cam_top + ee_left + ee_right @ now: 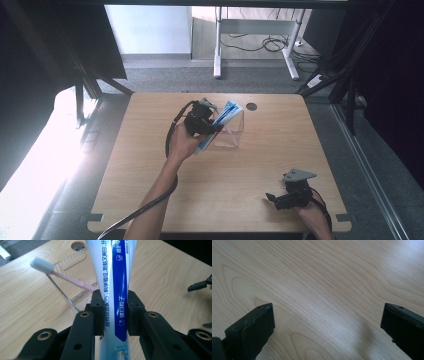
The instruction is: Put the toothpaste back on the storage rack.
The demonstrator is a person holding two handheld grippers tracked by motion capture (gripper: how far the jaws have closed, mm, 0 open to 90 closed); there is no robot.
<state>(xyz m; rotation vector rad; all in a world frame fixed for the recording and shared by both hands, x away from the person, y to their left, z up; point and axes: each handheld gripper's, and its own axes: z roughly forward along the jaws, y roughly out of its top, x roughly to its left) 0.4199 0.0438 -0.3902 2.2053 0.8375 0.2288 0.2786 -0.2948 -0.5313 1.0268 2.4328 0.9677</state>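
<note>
Left gripper (212, 122): held in the person's left hand (182, 142) over the middle of the table, jaws clamped on a toothpaste tube, one pad on each flat side.
Toothpaste tube (116, 290): white and blue, printed with Chinese characters; in the high view it lies slantwise in the jaws, its upper end (231, 109) over the rim of a clear container, its lower end near the hand.
Clear container (231, 131): transparent square-walled box standing on the table just right of the left gripper, near the table's far middle.
Toothbrush (62, 276): pink handle, white bristle head; in the left gripper view it leans slantwise in the clear container, head up and to the left, handle passing behind the left jaw, just beside the tube.
In the way: the toothbrush handle and the near wall (62, 293) of the container sit directly ahead of the left jaw.
Right gripper (280, 199): in the person's right hand (312, 215) at the near right of the table, well apart from the container; jaws wide apart, nothing between them, bare wood below.
Table (270, 155): light wood-grain top with a round cable hole (251, 106) at the far side, just beyond the container.
Surroundings: grey floor, a white desk frame (255, 35) with loose cables beyond the table, dark frame posts at both sides.
</note>
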